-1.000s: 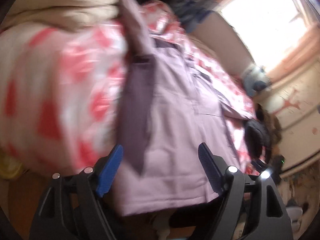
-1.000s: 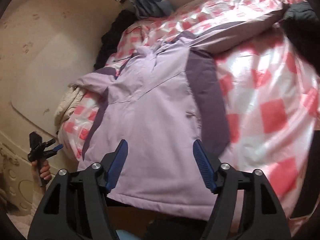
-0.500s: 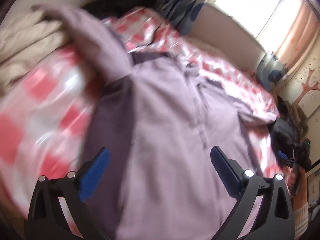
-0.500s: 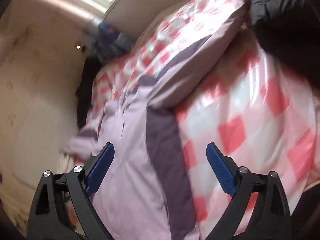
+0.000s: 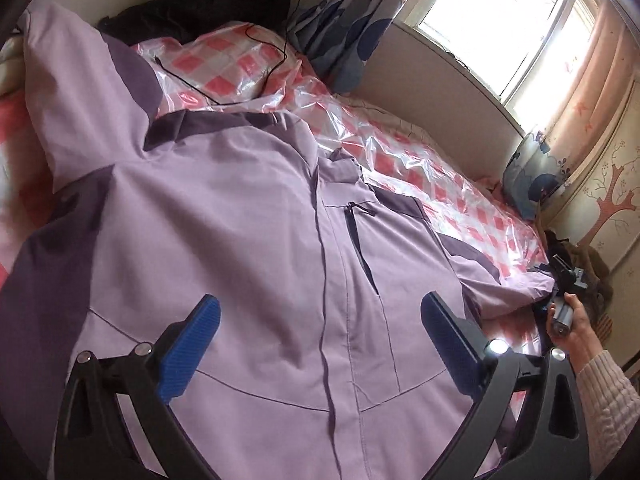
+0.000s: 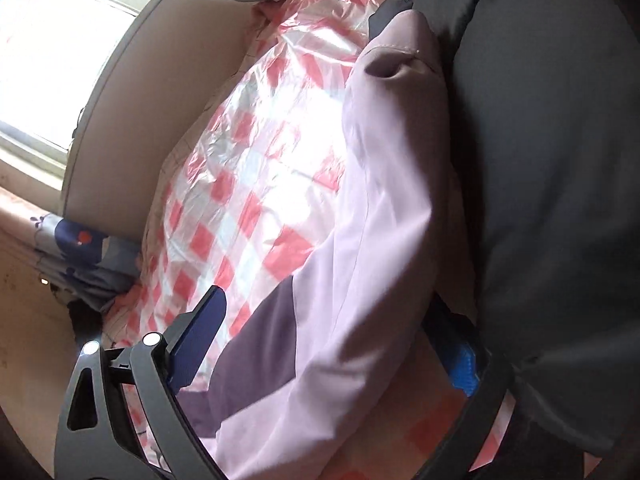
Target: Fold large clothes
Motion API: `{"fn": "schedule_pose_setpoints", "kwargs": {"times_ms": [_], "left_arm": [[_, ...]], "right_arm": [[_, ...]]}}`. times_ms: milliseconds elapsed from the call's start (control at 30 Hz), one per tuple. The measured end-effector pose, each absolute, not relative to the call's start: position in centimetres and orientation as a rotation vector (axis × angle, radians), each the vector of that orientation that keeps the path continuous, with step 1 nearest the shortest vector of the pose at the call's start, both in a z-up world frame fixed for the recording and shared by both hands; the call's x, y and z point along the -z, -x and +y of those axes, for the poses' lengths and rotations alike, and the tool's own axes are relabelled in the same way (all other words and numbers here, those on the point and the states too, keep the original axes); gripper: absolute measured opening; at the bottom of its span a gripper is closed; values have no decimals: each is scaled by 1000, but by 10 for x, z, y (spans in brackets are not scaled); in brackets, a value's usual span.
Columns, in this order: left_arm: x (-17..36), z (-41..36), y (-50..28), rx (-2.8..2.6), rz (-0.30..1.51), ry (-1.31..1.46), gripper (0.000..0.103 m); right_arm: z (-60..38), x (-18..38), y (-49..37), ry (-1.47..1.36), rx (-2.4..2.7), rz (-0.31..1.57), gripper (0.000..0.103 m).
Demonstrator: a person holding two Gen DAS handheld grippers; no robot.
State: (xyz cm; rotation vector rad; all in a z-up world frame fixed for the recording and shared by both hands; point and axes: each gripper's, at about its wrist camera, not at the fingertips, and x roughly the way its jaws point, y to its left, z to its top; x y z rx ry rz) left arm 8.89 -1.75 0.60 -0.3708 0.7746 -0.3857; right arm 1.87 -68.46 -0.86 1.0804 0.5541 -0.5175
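A large lilac jacket [image 5: 248,248] with dark purple panels lies spread front-up on a bed with a red-and-white checked cover under clear plastic [image 5: 420,168]. My left gripper [image 5: 320,336] is open and empty, hovering above the jacket's lower front. One sleeve reaches up to the left, the other [image 5: 496,284] runs to the right edge. My right gripper [image 6: 332,344] is open with its jaws either side of that right sleeve [image 6: 380,216], close above it; its cuff [image 6: 396,68] points away. The right gripper also shows in the left wrist view [image 5: 566,280], held by a hand.
A dark padded garment [image 6: 560,184] lies right beside the sleeve. A black clothes pile [image 5: 200,8] and a black cable [image 5: 256,52] sit at the bed's head. A beige bed board [image 5: 432,80], blue-patterned curtains [image 5: 344,28] and a bright window [image 5: 500,20] are beyond.
My left gripper has swung over the jacket's front and steadied. My right gripper has moved right along the bed and down onto the right sleeve, which now lies between its jaws.
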Motion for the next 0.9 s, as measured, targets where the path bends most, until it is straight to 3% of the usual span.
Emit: {"fn": "schedule_pose_setpoints", "kwargs": {"times_ms": [67,100,133,167,200,400,633,900], "left_arm": [[-1,-26,-90,386,780,362,96],[1,-32,-90,400,789,341,96],[2,-36,-86,407,793,321,96],[4,-38,-84,407,795,305,96],[5,-40,-82,405,791,297,96],[-3,-33,-77,405,759,338,96],[3,-31,-77,381,773,300,96],[-9,-24,-66,367,736,255,96]], "right_arm": [[-699,15,-24,-1060,517,543,89],[-700,17,-21,-1060,514,527,69],[-703,21,-20,-1072,501,508,35],[-709,23,-14,-1096,483,480,19],[-705,20,-3,-1110,456,440,14],[-654,-21,76,-983,151,57,13],[-689,47,102,-1179,320,128,13],[-658,-24,89,-1053,233,59,13]]}}
